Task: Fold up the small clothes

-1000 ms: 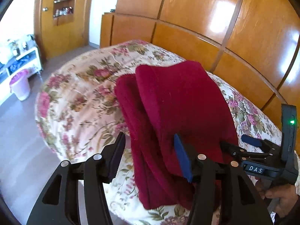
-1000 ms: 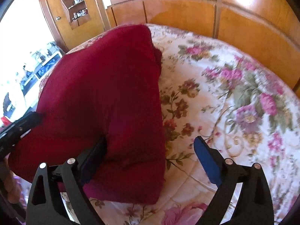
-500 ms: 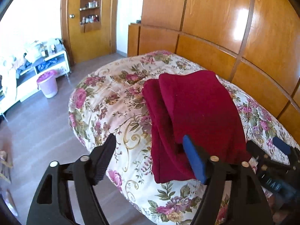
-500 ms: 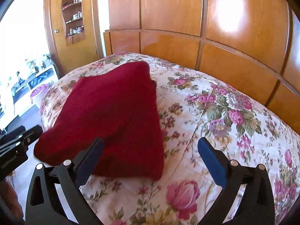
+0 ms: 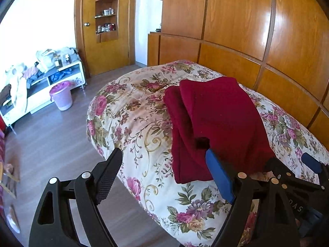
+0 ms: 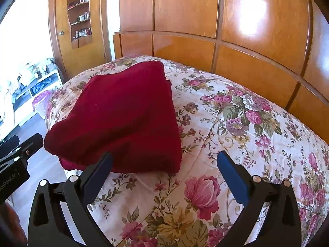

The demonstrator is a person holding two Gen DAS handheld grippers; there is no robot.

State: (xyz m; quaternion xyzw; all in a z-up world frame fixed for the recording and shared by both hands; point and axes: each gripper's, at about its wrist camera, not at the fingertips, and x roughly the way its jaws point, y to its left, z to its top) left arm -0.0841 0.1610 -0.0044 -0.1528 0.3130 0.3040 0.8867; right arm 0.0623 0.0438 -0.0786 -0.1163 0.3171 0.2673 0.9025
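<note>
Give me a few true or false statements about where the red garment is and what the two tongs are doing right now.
1. The red garment lies folded on the floral bedspread. True.
2. The right tongs grip the garment. False: they stand open, holding nothing.
3. The left tongs are clamped shut. False: their jaws are opening, nothing pinched between them.
4. A pink bin stands on the floor. True.
5. The garment hangs off the bed's edge. False: it rests wholly on the bedspread.
</note>
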